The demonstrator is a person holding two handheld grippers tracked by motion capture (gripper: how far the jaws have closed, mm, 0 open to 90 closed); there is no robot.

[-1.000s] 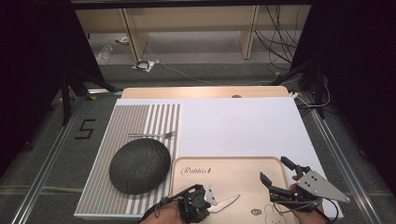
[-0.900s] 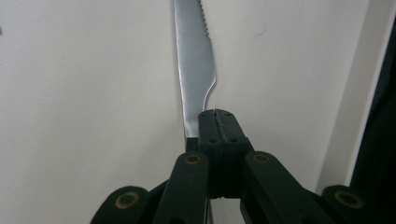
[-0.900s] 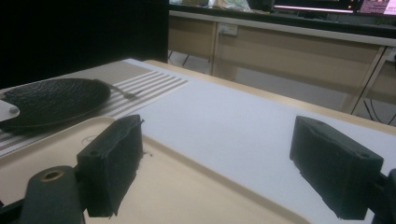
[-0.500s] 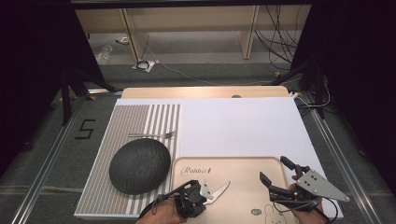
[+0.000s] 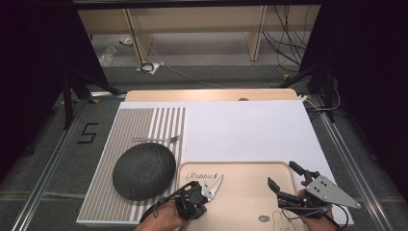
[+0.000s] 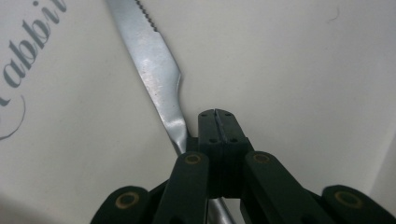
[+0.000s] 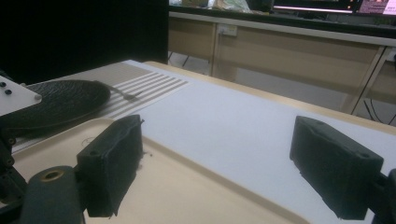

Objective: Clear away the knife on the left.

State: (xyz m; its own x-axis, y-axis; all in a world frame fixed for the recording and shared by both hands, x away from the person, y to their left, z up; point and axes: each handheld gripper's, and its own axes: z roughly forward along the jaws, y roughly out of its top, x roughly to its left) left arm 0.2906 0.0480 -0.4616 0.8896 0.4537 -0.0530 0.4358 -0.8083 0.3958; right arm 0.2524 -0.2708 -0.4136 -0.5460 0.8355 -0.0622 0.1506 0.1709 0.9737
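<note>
The knife (image 5: pixel 212 186) was held by the left gripper (image 5: pixel 195 199) low in the high view, left of centre, over the near left part of the beige tray (image 5: pixel 250 169). In the left gripper view the jaws were pressed together on the knife's (image 6: pixel 156 79) handle, just below the blade, and the serrated blade ran up and left toward the upper left of the frame. In the high view its long axis was slanted, the tip pointing up and right, beside the word printed on the tray. The right gripper (image 5: pixel 284 185) was seen at lower right, jaws spread and holding nothing, clearly farther from the knife. A dark round mat (image 5: pixel 144 170) and a fork (image 5: pixel 159 139) lay to the upper left.
</note>
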